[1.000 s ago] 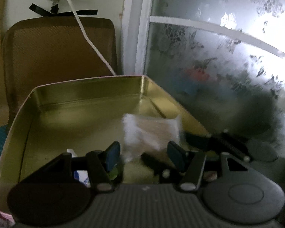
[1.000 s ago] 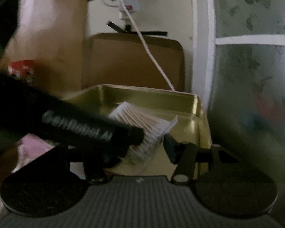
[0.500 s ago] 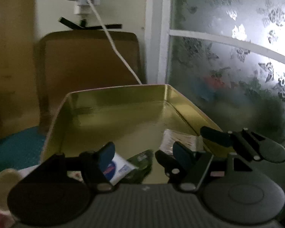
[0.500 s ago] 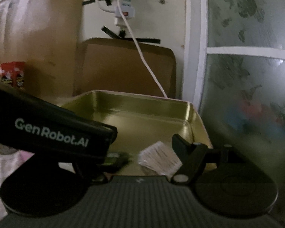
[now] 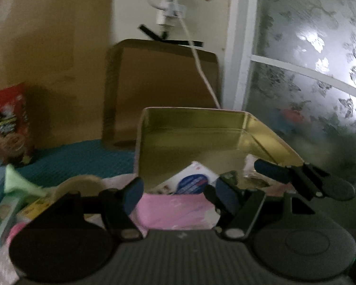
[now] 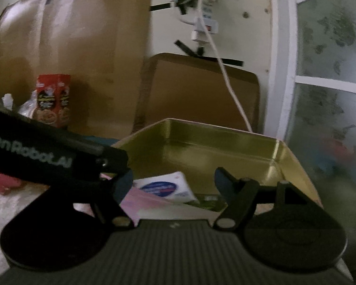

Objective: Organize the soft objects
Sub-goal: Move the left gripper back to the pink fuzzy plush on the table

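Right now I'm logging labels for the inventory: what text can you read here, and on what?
"GenRobot.AI": white letters on the left gripper's black body, first letter partly cut off.
Red box: printing, too blurred to read.
White packet in the gold tin: blue oval label, unreadable.
Left clutter packets: unreadable.

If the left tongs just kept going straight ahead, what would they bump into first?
Probably the white packet leaning at the near end of the gold tin, just ahead of the open left tongs; depth is hard to judge.
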A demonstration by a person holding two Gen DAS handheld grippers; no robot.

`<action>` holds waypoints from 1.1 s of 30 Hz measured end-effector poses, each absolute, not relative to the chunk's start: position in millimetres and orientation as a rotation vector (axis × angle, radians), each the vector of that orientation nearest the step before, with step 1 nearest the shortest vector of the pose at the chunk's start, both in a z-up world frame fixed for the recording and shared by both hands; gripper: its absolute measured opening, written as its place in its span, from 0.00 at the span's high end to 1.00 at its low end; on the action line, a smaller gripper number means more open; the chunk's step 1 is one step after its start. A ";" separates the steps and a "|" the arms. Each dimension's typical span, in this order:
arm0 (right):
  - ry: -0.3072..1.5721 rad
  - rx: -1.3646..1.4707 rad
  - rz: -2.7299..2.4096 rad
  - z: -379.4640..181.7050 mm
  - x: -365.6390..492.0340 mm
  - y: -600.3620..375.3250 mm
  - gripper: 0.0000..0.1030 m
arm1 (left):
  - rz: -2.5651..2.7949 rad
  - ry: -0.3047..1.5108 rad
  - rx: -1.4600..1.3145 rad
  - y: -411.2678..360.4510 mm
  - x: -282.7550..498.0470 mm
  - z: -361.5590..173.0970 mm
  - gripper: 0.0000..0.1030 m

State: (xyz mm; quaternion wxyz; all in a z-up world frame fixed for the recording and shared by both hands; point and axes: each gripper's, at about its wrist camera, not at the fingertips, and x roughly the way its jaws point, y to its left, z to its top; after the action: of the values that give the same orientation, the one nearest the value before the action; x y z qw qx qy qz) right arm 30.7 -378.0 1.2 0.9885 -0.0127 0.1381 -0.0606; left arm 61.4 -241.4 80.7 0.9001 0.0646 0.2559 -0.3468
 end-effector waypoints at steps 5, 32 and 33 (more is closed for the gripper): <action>0.285 -0.053 -0.079 4.1 37.7 -348.2 0.25 | -0.674 0.545 0.079 -201.5 64.8 77.3 0.32; 0.395 -0.205 0.197 -8.0 76.2 -224.3 0.73 | -0.254 0.615 -0.066 0.5 109.7 6.8 0.32; 0.401 -0.208 0.197 -9.7 79.3 -222.6 0.74 | -0.259 0.618 -0.064 -1.1 110.6 5.2 0.32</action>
State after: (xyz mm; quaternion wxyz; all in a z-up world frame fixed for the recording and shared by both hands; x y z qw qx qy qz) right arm 79.3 -222.6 -9.7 0.9698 -0.1028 0.1984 0.0974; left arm 110.6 -1.1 5.2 0.9439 -0.0314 0.3030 -0.1272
